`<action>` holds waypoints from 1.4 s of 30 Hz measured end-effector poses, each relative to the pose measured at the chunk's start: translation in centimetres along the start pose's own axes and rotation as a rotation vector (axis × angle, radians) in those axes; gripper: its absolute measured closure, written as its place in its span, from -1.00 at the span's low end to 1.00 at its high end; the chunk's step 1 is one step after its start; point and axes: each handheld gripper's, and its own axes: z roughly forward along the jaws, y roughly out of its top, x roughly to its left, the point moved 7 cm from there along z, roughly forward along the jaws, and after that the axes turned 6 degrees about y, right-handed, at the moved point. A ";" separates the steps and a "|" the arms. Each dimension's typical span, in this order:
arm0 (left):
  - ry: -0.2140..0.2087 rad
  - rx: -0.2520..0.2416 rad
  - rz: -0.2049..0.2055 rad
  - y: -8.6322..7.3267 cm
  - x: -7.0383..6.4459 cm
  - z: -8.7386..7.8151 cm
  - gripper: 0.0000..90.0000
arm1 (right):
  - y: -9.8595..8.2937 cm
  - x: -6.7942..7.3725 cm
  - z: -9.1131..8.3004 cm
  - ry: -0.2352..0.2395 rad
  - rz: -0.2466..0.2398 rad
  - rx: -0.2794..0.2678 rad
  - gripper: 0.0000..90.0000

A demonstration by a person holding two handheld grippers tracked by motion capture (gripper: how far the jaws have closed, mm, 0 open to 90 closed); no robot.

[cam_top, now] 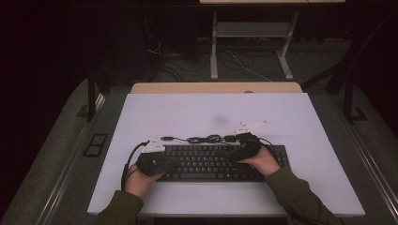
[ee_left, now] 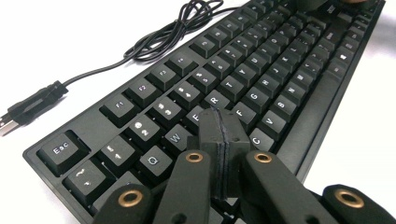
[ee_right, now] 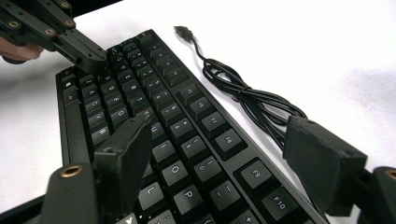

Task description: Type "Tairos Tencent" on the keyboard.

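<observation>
Pressing closed jaws of left gripper (ee_left: 223,140) onto keyboard (ee_left: 261,88) keys near E/D. Hovering right gripper (ee_right: 219,154), jaws wide open, over keys around O/P; cable (ee_right: 243,93) lying just beyond, on white surface (cam_top: 187,112).

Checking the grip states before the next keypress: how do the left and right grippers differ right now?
The left gripper has its jaws pressed together, tips down on the keyboard near the E key; the right gripper has its jaws spread wide, above the keys at the other end. Both are black and hand-held over the same keyboard.
</observation>
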 end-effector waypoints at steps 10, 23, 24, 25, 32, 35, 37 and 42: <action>-0.033 -0.010 0.008 0.4 -0.8 -0.3 0.99 | 0.0 -0.1 0.0 -0.007 -0.001 -0.001 -0.53; -0.083 -0.008 0.025 0.6 -1.8 -0.1 0.99 | -0.1 -0.2 0.1 -0.012 -0.006 0.000 -0.63; -0.091 -0.010 0.023 0.7 -2.0 0.0 0.99 | -0.1 -0.3 0.1 -0.012 -0.008 0.001 -0.63; -0.098 -0.010 0.024 0.7 -2.2 0.0 0.99 | -0.1 -0.3 0.1 -0.014 -0.008 0.001 -0.63; -0.134 -0.006 0.041 0.8 -3.1 0.4 0.99 | -0.1 -0.2 0.1 -0.012 -0.009 -0.001 -0.63; -0.148 -0.002 0.049 0.8 -3.4 0.6 0.99 | -0.1 -0.3 0.1 -0.012 -0.008 -0.004 -0.63; -0.158 0.000 0.049 0.8 -3.7 0.7 0.99 | -0.2 -0.3 0.2 -0.012 -0.008 -0.004 -0.63; -0.176 0.012 0.061 0.7 -4.2 1.2 0.99 | -0.2 -0.2 0.2 -0.013 -0.009 0.001 -0.63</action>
